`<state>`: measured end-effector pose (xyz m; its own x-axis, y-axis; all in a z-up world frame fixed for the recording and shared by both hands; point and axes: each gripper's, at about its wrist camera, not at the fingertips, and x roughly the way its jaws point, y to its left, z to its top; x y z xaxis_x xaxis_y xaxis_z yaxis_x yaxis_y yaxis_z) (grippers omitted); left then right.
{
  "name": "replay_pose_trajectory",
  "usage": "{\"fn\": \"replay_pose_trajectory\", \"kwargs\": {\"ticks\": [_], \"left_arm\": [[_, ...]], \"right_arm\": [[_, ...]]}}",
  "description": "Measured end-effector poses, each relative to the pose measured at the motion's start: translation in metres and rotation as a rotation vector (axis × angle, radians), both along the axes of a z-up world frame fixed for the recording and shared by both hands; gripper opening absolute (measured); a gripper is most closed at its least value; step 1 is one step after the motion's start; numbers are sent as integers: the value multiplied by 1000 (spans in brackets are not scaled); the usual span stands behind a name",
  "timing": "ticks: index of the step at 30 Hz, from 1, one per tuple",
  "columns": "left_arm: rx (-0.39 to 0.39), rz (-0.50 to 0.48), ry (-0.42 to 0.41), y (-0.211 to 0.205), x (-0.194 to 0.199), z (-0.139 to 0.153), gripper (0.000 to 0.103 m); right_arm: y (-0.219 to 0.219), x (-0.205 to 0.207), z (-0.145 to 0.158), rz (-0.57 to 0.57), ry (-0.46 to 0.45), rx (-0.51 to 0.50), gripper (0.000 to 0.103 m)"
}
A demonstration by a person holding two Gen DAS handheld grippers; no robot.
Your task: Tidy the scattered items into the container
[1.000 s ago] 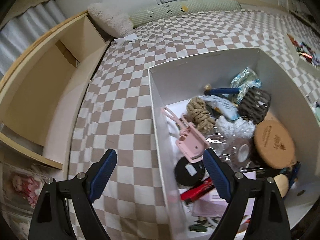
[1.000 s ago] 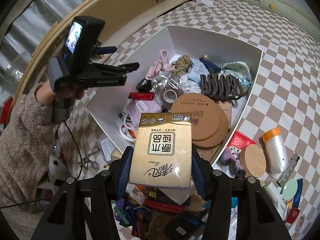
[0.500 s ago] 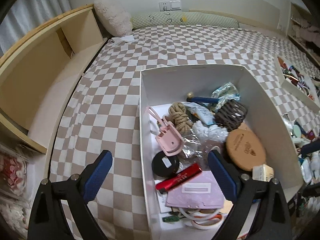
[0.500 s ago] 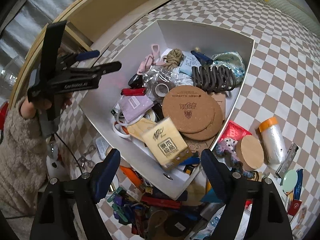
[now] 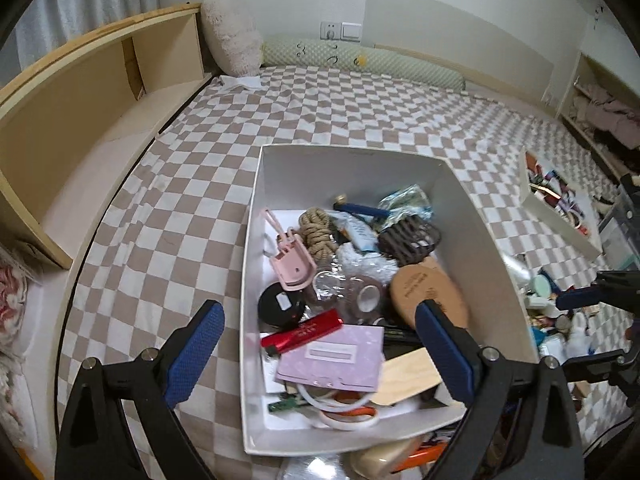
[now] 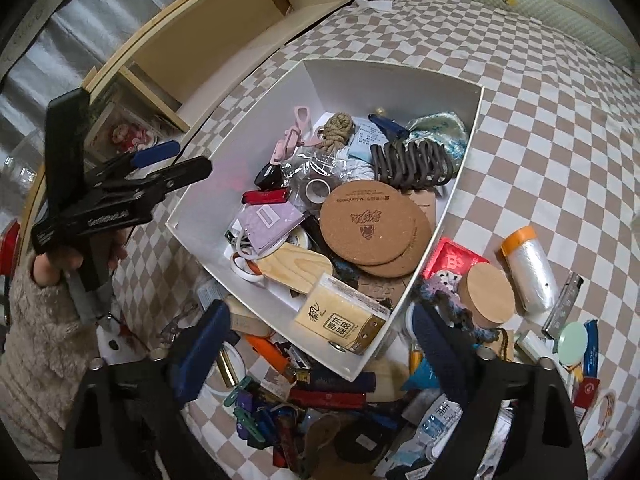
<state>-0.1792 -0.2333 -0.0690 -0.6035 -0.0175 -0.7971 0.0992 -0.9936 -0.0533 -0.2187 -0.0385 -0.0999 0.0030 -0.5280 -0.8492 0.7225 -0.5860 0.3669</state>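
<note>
A white box on the checkered bed holds many small items: cork coasters, a rope knot, a dark hair claw, a purple card and a tan tissue pack lying at its near corner. My right gripper is open and empty, above the box's near corner and the clutter pile. My left gripper is open and empty, held over the box's near left wall; it also shows in the right wrist view at the left.
Scattered items lie right of the box: a wooden lid, a foil roll with orange cap, a red packet and a pile of clips and pens. A wooden shelf runs along the left. A second white tray sits far right.
My right gripper opened and let the tissue pack drop into the box's near corner, then drew back. My left gripper pulled back and rose, showing more of the box.
</note>
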Motion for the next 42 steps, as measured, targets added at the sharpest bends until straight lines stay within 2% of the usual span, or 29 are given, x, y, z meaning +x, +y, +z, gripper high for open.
{"fn": "replay_pose_trajectory", "kwargs": {"ticks": [2,3,4,9,16,24,37,42], "left_arm": [[12,4,14,2,5,5,97],[13,5,21,3,7,8,97],[11,7,28,5,10,10,100],[25,17,67,11,25,23,103],[-13,46,124,28,50,46,103],[-16,78,166,54,76,61,103],[-37,63,234,104,112,84,103],[-8,48,241,116,121,86,103]], "right_arm": [[1,4,4,-2,14,-4,97],[2,5,6,-5,23,-9,102],[3,7,8,-8,37,-15,103],[11,15,20,-28,113,-8,103],[23,21,36,-53,150,-29,103],[40,35,61,-81,204,-65,103],[106,64,94,-175,367,-103,103],[134,75,100,-229,418,-110,103]]}}
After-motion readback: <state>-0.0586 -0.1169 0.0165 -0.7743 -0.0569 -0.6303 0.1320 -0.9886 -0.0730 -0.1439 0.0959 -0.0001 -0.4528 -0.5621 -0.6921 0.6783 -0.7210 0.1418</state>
